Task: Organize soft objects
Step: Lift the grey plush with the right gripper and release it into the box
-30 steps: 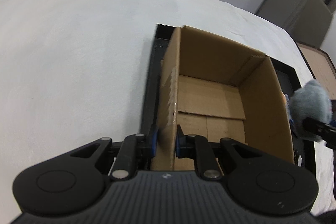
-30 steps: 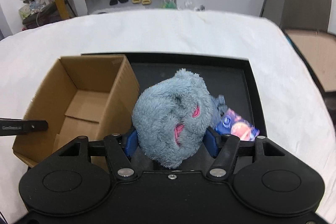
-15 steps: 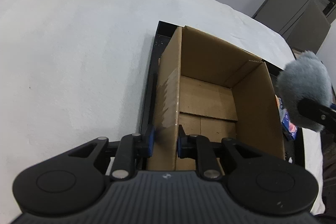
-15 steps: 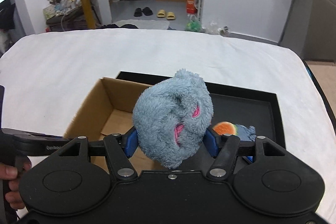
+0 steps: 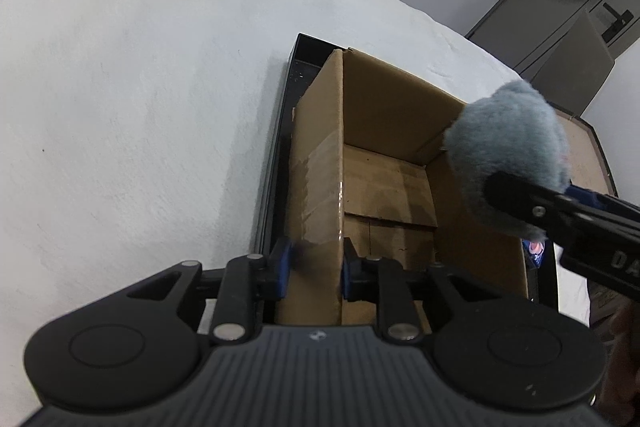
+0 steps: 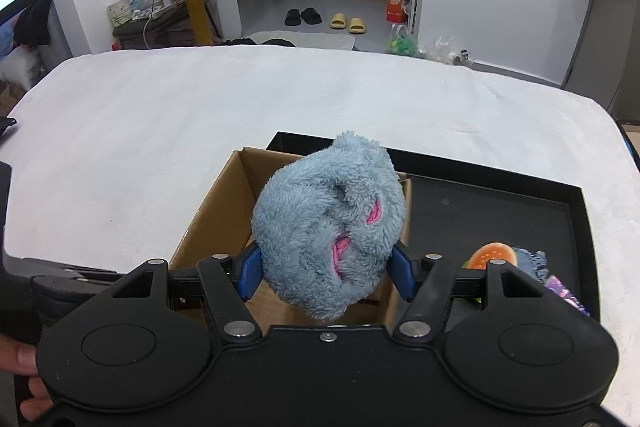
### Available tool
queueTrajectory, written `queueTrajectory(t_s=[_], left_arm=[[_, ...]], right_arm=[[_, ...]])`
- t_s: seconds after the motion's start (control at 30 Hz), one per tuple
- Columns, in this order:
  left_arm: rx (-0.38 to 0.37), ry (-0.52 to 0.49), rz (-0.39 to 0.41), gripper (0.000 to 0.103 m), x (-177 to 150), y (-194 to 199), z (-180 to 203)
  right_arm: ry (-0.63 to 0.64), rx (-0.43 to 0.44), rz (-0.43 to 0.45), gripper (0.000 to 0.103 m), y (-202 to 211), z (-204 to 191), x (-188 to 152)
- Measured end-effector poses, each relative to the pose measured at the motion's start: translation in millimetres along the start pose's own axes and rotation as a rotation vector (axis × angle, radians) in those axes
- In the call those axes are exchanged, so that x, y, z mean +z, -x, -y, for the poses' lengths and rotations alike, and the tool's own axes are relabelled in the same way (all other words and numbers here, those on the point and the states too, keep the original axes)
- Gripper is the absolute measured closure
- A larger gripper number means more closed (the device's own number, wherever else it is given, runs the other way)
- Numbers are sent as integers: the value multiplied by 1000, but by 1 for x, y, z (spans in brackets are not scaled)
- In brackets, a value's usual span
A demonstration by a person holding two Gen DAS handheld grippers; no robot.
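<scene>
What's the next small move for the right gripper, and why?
Probably lower, then open. The right gripper holds the blue plush toy above the open cardboard box, which the left gripper steadies by its wall.

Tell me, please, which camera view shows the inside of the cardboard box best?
The left wrist view: it looks down into the cardboard box onto its bare floor flaps. In the right wrist view the blue plush toy hides most of it.

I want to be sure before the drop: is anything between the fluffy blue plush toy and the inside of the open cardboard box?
Nothing visible blocks it. The fluffy blue plush toy, held in the right gripper, hangs above the open brown cardboard box, whose visible floor is bare. The left gripper clamps only the box's left wall.
</scene>
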State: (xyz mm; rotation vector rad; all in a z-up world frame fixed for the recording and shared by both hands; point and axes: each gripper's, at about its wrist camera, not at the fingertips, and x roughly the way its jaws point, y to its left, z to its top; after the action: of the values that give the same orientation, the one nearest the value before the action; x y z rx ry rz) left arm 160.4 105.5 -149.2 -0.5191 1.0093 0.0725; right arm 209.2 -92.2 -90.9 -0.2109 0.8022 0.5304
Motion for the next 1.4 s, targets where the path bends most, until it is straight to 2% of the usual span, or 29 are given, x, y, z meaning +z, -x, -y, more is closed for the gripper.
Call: queueTrajectory(t_s=[0.3, 0.5, 0.8, 0.9, 1.1, 1.27, 1.4], left_arm=[[-12, 21, 8, 80, 0, -7, -3], [-15, 49, 13, 80, 1, -8, -7], [-1, 52, 8, 78, -1, -6, -5], [23, 41, 0, 72, -1, -9, -2], [71, 24, 22, 51, -3, -5, 6], [108, -13, 41, 36, -4, -1, 16], [135, -52, 48, 30, -6, 1, 25]], right_arm=[[-2, 47, -5, 41, -11, -18, 1], [-13, 84, 15, 33, -17, -23, 3], [-82, 62, -7, 33, -7, -5, -12], [-98, 48, 4, 33, 3, 3, -15], [-128, 26, 42, 33, 25, 24, -17], [-144, -19, 47, 27, 36, 46, -24], [-172, -56, 26, 27, 40, 66, -36]])
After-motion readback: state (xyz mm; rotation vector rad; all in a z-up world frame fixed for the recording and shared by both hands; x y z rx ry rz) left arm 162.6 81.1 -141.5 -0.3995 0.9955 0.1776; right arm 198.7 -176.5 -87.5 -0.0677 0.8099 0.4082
